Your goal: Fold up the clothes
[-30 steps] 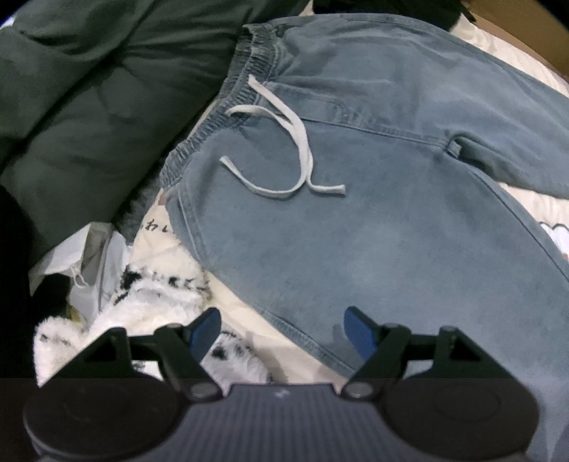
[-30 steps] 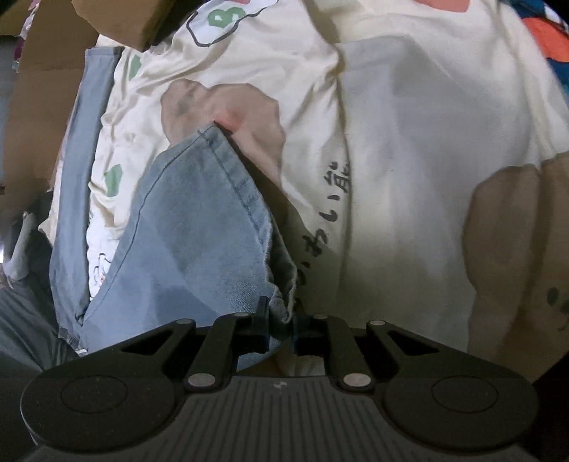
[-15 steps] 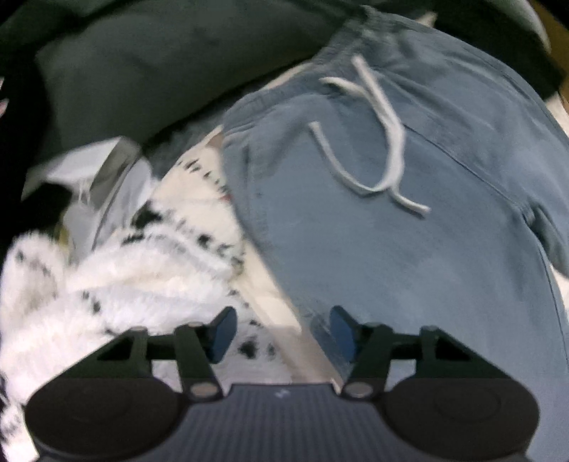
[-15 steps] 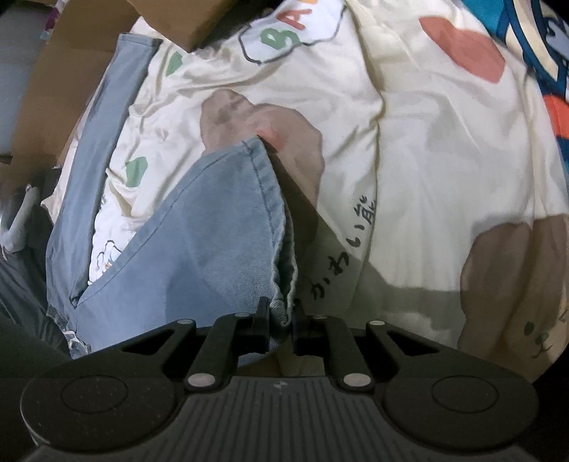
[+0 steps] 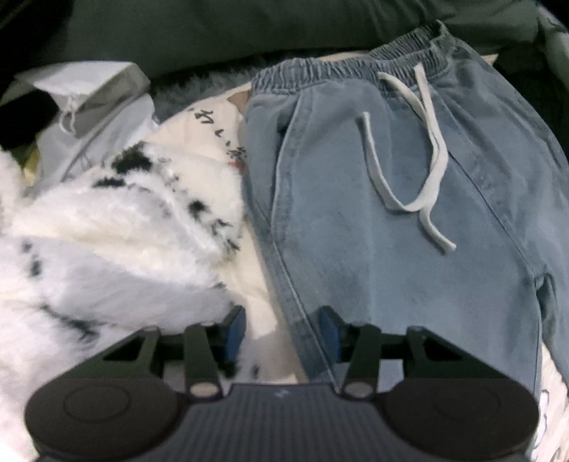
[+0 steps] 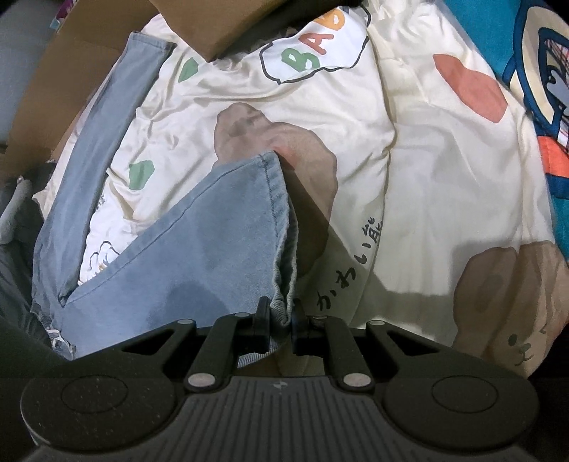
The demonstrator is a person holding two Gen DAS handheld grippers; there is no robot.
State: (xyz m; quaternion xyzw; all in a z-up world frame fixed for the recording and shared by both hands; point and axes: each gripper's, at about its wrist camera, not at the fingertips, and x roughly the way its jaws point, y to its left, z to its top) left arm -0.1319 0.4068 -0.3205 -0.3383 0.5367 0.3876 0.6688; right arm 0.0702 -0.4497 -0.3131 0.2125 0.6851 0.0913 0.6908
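printed bedsheet [image 6: 409,199], cardboard box [image 6: 220,25], dark quilt [image 5: 213,32]

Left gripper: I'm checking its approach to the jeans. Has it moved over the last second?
Yes. The left gripper has swung left and closer: the jeans' drawstring drifted right in view, and the fluffy white garment now fills the left.

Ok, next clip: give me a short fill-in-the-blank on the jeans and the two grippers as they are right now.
1. The right gripper is shut on the ____ of one leg of the jeans.
2. The left gripper is ____, its fingers either side of the jeans' outer seam.
3. The white drawstring hangs from the elastic ____ of the jeans.
4. Left of the jeans lies a fluffy white garment with ____ spots.

Missing words: hem; open; waistband; black
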